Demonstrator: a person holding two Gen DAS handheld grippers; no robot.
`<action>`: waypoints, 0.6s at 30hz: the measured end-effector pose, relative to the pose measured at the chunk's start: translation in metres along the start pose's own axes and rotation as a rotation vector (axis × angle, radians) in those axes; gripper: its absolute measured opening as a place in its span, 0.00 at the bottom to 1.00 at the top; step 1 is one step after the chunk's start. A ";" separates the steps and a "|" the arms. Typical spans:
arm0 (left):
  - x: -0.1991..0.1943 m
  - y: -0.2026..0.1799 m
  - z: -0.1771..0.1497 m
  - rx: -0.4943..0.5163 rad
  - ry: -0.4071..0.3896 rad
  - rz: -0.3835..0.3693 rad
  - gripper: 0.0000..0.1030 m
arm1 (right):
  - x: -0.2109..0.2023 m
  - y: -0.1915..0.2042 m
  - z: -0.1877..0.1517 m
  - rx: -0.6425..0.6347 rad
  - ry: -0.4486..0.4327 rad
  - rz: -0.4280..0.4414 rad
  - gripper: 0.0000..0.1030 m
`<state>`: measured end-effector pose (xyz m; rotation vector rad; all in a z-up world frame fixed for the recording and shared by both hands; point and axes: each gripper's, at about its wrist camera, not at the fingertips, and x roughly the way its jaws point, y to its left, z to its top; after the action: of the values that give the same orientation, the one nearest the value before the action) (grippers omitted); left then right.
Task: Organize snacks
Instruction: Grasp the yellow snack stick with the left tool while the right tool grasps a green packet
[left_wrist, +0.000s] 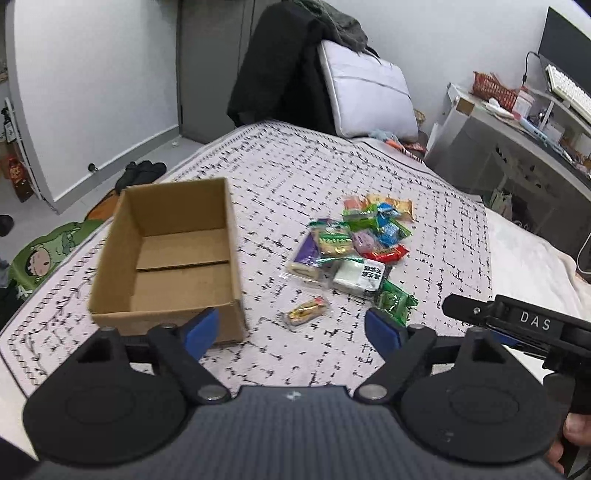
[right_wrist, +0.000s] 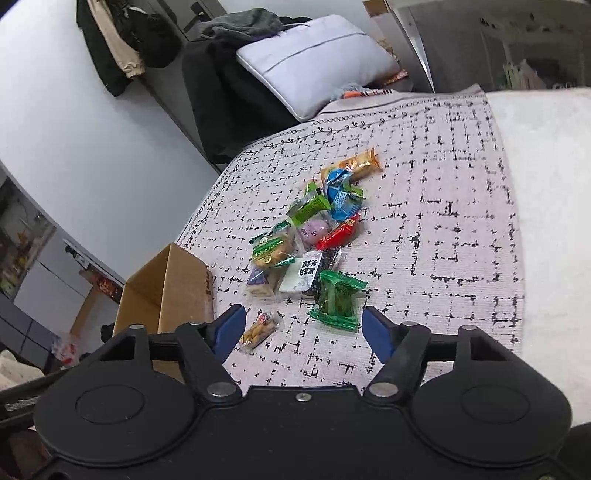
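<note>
A pile of wrapped snacks (left_wrist: 354, 243) lies on the patterned bedspread, right of an empty cardboard box (left_wrist: 168, 258). A small clear-wrapped snack (left_wrist: 308, 312) sits apart from the pile, just ahead of my left gripper (left_wrist: 291, 330), which is open and holds nothing. In the right wrist view the same pile (right_wrist: 314, 236) lies ahead, with a green packet (right_wrist: 338, 299) nearest and the small snack (right_wrist: 258, 329) by the left finger. My right gripper (right_wrist: 304, 330) is open and empty. The box (right_wrist: 166, 291) stands to its left.
A pillow (left_wrist: 365, 96) and dark clothing (left_wrist: 280, 70) sit at the bed's head. A desk (left_wrist: 524, 122) with a keyboard stands to the right. The right gripper's body (left_wrist: 517, 325) reaches in from the right in the left wrist view. A white blanket (right_wrist: 546, 221) covers the bed's right side.
</note>
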<state>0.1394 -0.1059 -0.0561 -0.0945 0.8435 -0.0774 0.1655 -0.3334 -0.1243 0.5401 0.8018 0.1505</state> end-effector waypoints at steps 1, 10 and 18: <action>0.005 -0.003 0.001 0.000 0.006 -0.003 0.78 | 0.005 -0.003 0.002 0.011 0.007 0.005 0.65; 0.051 -0.022 0.011 0.028 0.075 -0.018 0.65 | 0.044 -0.026 0.011 0.097 0.071 0.016 0.49; 0.094 -0.035 0.015 0.040 0.126 -0.004 0.61 | 0.080 -0.040 0.022 0.110 0.122 -0.031 0.36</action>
<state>0.2122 -0.1502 -0.1120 -0.0543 0.9677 -0.1044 0.2342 -0.3506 -0.1837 0.6265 0.9405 0.1116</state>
